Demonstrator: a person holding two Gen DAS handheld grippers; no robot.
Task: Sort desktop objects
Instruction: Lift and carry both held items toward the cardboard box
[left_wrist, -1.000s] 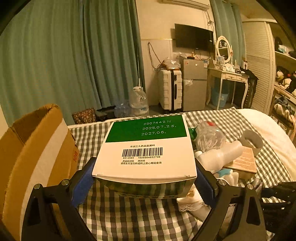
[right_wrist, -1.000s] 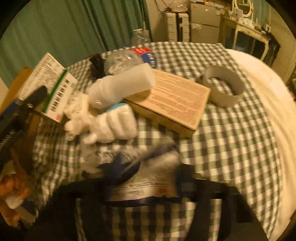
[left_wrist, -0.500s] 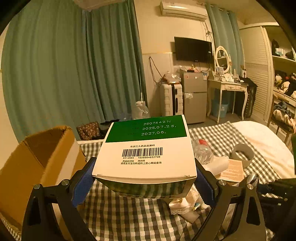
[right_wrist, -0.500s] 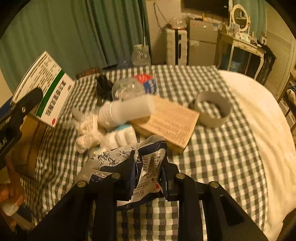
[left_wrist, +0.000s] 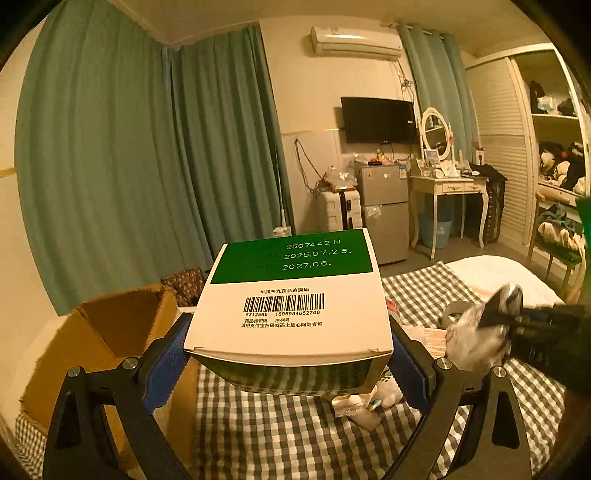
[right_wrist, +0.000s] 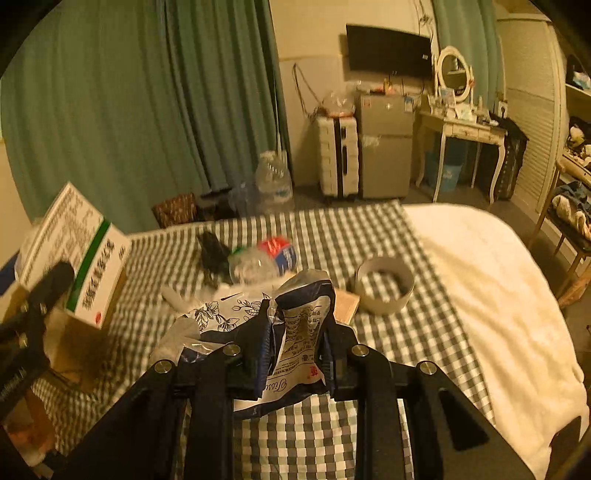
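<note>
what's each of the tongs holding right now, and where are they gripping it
Left tongs clamp the medicine box by its two side walls. Right tongs pinch the crumpled tissue packet across its middle.

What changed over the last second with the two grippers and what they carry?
Both rose: the right gripper closed on the crumpled dark-blue tissue packet and lifted it off the checked cloth. The left gripper stays clamped on the green-and-white medicine box.
</note>
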